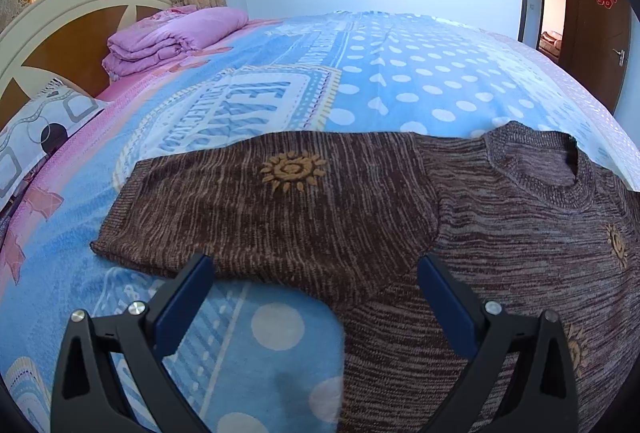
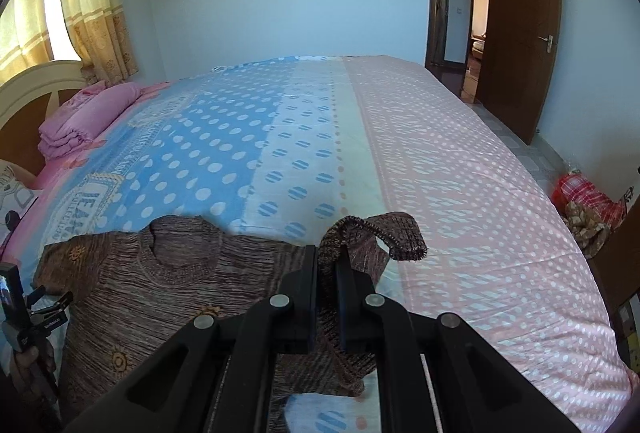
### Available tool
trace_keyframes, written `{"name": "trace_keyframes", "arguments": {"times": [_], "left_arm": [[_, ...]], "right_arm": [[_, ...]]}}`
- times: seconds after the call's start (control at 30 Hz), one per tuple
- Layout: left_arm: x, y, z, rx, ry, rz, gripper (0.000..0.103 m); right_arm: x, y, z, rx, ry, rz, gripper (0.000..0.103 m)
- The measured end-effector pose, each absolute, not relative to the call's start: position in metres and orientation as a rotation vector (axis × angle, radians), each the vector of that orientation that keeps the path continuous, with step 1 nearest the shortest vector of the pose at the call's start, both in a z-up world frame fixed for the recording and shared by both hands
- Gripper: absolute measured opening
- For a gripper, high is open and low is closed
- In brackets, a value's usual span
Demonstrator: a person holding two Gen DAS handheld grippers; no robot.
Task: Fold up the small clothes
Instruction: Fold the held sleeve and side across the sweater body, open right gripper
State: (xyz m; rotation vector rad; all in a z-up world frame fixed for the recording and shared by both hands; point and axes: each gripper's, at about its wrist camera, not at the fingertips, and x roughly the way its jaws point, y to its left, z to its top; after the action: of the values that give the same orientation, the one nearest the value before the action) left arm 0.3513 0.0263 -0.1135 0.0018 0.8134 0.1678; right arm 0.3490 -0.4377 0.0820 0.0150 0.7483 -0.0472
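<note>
A small brown knit sweater [image 1: 500, 225] with orange sun motifs lies front up on the bed, its round collar [image 1: 548, 169] toward the far side. Its left sleeve [image 1: 260, 201] stretches flat across the blue sheet. My left gripper [image 1: 316, 265] hovers open over that sleeve's lower edge, nothing between its blue pads. In the right wrist view the sweater [image 2: 160, 293] fills the lower left. My right gripper [image 2: 326, 251] is shut on the right sleeve [image 2: 376, 233], lifted off the bed, with the cuff curling over past the fingertips.
The bed carries a blue and pink dotted sheet [image 2: 460, 173]. A folded pink quilt [image 1: 172, 37] and a patterned pillow [image 1: 36, 137] lie by the headboard [image 1: 60, 33]. An open brown door [image 2: 520, 33] and a bundle of red checked cloth [image 2: 584, 201] are right of the bed.
</note>
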Motion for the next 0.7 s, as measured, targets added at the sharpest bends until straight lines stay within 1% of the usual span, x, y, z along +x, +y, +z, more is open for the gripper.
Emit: {"name": "trace_keyframes", "arguments": {"times": [0.2,0.37,0.47,0.63,0.7], "left_arm": [[0.349,0.031,-0.117,-0.011,0.817,0.16,0.103],[0.348,0.03,-0.118,-0.007,0.819,0.152,0.103],[0.347,0.029,-0.117,-0.001,0.819,0.151,0.103],[0.347,0.027,-0.114,0.026,0.82,0.162,0.103],[0.346,0.026,-0.112,0.042,0.819,0.166,0.103]], "right_arm": [[0.359,-0.391,0.082,-0.013,0.755,0.031,0.007],[0.37,-0.35,0.068,-0.021,0.772,0.094,0.007],[0.378,-0.321,0.051,-0.005,0.791,0.143,0.007],[0.393,-0.27,0.002,0.004,0.841,0.212,0.007],[0.398,-0.256,-0.02,0.028,0.867,0.242,0.01]]}}
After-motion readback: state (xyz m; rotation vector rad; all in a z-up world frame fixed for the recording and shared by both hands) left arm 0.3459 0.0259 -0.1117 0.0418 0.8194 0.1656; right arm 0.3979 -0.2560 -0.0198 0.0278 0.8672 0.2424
